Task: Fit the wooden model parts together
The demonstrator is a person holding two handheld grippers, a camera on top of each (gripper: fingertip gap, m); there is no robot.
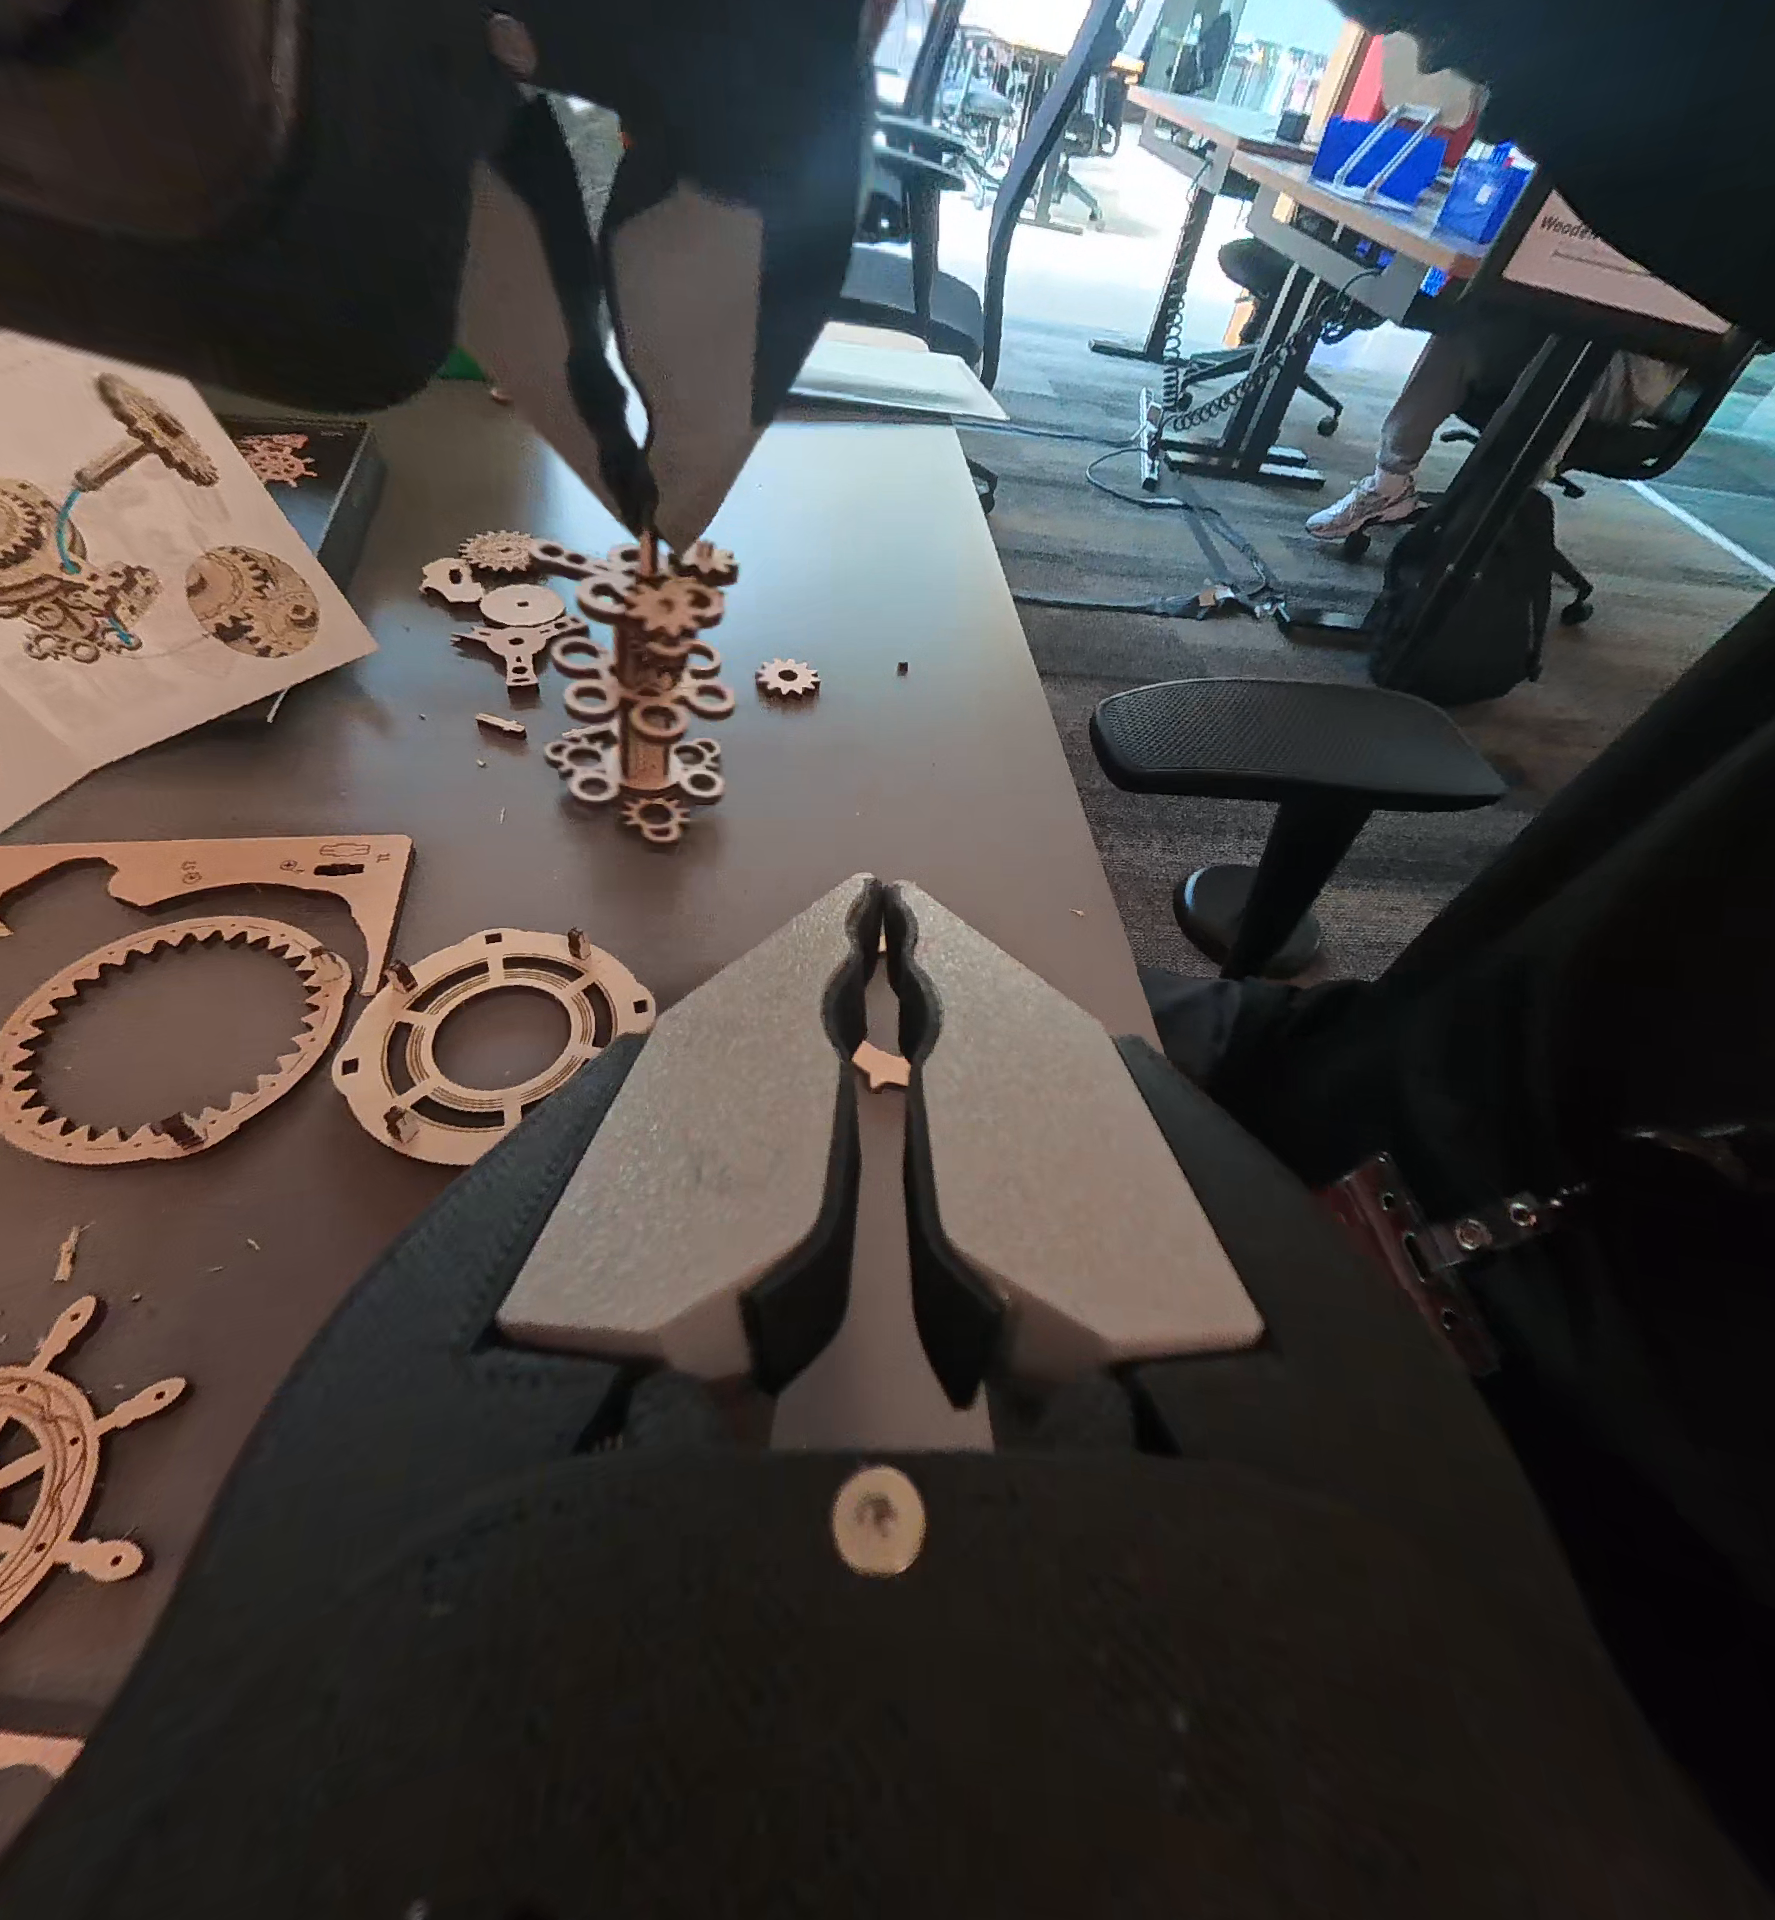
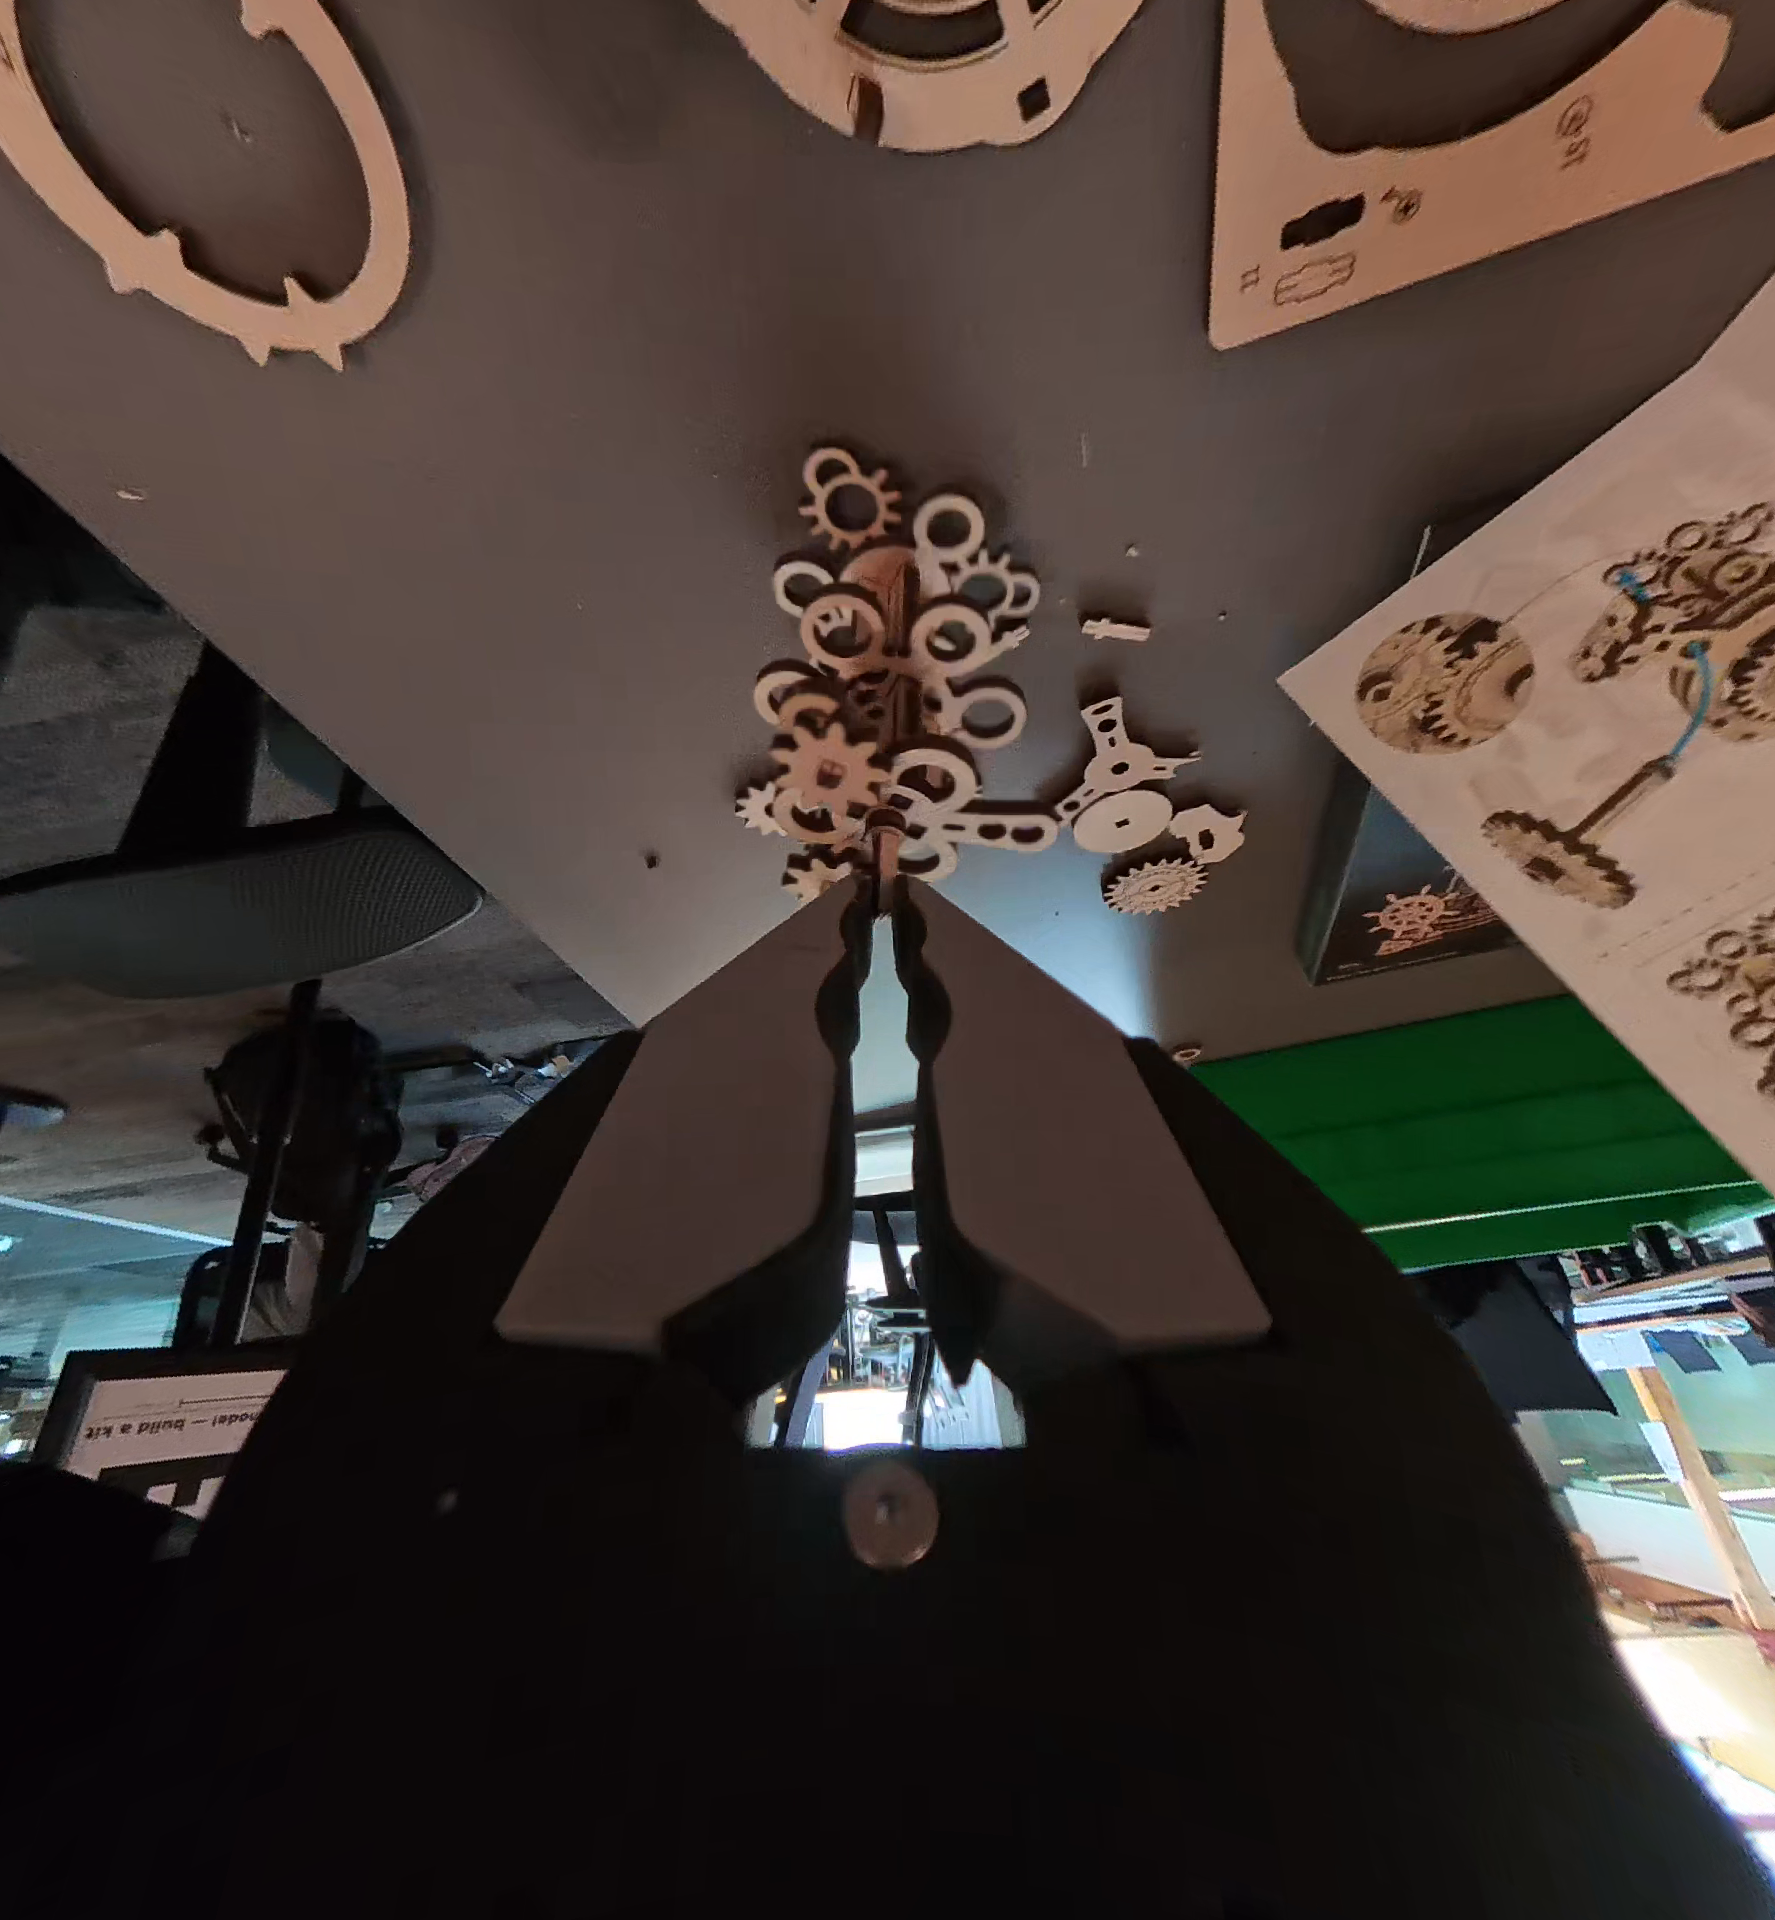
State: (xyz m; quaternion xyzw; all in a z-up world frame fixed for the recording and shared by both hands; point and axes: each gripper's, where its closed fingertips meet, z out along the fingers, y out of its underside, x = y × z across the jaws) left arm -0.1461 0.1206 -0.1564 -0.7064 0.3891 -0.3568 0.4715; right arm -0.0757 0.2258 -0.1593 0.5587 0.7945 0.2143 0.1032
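Observation:
A wooden model stack point(image 1: 649, 686) of ringed plates and small gears on a central axle stands upright on the dark table point(image 1: 862, 540). My right gripper point(image 2: 883, 883) comes down from above and is shut on the axle's top end; it also shows in the left wrist view point(image 1: 654, 525). The stack point(image 2: 883, 675) fills the middle of the right wrist view. My left gripper point(image 1: 881, 899) hovers nearer, right of the stack and apart from it. It is shut on a small star-shaped wooden gear point(image 1: 878, 1070) caught between its pads.
Loose parts lie about: a small gear point(image 1: 787, 677), flat pieces point(image 1: 509, 613), a toothed ring point(image 1: 156, 1039), a round frame point(image 1: 488, 1039), an offcut sheet point(image 1: 187, 873), a ship's wheel point(image 1: 0, 1507). An instruction sheet point(image 1: 83, 582) lies left. The table edge point(image 1: 1049, 727) and a chair armrest point(image 1: 1288, 743) are right. My right fingertips sit around 12 cm from my left ones. About 20 cm separates my left fingertips from the ship's wheel point(image 1: 0, 1507).

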